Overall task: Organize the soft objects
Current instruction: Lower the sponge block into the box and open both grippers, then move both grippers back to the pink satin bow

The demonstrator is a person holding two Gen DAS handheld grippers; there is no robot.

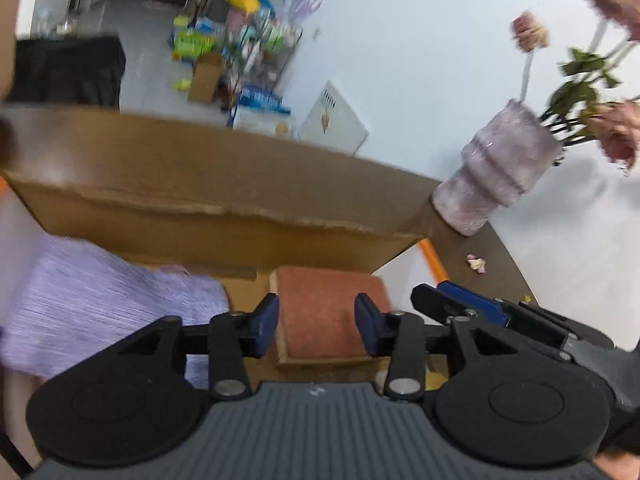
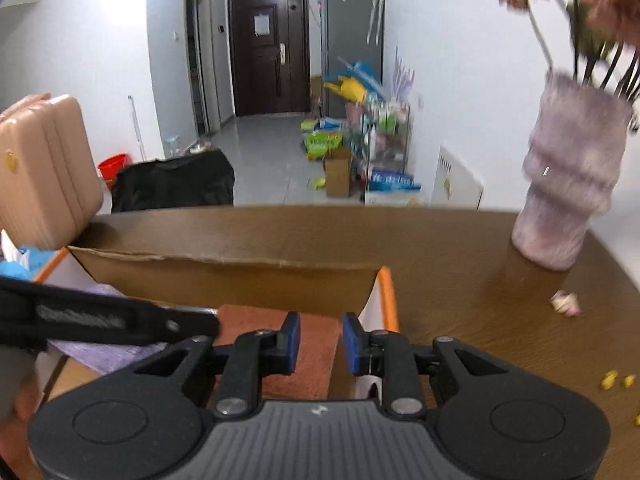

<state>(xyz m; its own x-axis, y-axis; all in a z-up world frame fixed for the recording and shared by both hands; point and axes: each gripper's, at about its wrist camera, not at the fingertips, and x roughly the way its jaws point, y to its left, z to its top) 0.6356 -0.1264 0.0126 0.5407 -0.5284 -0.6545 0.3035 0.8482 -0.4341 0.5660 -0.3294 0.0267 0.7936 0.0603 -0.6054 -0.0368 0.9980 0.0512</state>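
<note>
A folded terracotta cloth (image 1: 320, 312) lies in the right end of an open cardboard box (image 1: 160, 208); a lilac cloth (image 1: 88, 304) lies left of it in the box. My left gripper (image 1: 317, 330) is open and empty, just above the terracotta cloth. The right gripper's fingers (image 1: 468, 304) show to its right. In the right wrist view my right gripper (image 2: 320, 344) is open and empty over the terracotta cloth (image 2: 280, 360), near the box's orange-edged right wall (image 2: 387, 300). The left gripper's arm (image 2: 100, 320) crosses over the lilac cloth (image 2: 100, 354).
A lilac ribbed vase (image 2: 568, 196) with pink flowers stands on the brown table (image 2: 460, 280) right of the box. Petals (image 2: 565, 303) and yellow bits (image 2: 616, 380) lie on the table. A pink case (image 2: 44, 168) stands at the left.
</note>
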